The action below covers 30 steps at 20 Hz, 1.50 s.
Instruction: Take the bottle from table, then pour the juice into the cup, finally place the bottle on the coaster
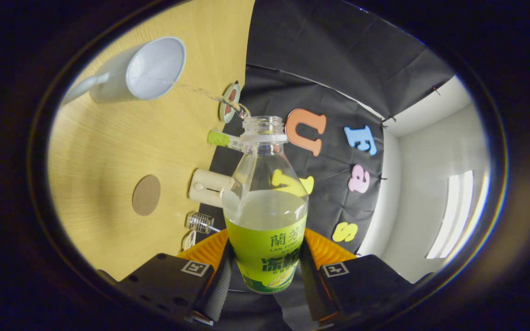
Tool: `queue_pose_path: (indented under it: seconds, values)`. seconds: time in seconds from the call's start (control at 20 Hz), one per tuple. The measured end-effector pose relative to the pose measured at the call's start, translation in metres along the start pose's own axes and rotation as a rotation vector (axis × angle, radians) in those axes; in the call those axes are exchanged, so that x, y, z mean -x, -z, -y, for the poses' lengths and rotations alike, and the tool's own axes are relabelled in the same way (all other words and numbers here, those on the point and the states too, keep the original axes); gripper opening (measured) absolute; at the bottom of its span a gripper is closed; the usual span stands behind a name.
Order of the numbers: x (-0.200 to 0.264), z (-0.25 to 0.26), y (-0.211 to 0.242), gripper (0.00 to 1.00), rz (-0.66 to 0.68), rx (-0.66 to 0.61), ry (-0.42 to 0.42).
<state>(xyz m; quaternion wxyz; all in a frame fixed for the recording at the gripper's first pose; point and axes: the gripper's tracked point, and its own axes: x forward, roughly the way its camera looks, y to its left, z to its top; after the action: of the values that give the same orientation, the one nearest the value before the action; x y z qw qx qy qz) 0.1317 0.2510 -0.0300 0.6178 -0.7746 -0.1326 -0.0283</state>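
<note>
My gripper [265, 271] is shut on a clear bottle [266, 207] with a green label, both fingers pressing its lower body. The bottle has no cap and is partly full of pale juice. The whole view is rolled sideways, so the wooden table [108, 151] stands like a wall beside the bottle. A thin stream of juice runs from the bottle's mouth [263, 124] across to the white cup [147, 70], which has a handle on its far side. A round brown coaster [146, 195] lies on the table, nearer the fingers than the cup.
Along the table's edge by the black cloth wall sit a small round disc [229, 102], a green and white tube [224, 140], a cream box [209, 187] and a small metal wire piece [199, 222]. A white wall with a bright window [453, 211] lies beyond the cloth.
</note>
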Motion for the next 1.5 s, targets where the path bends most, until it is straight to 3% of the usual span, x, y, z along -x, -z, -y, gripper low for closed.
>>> queue_pose_path:
  seconds: [1.5]
  values:
    - [-0.014, 0.019, -0.017, 0.74, 0.050, 0.089, 0.017]
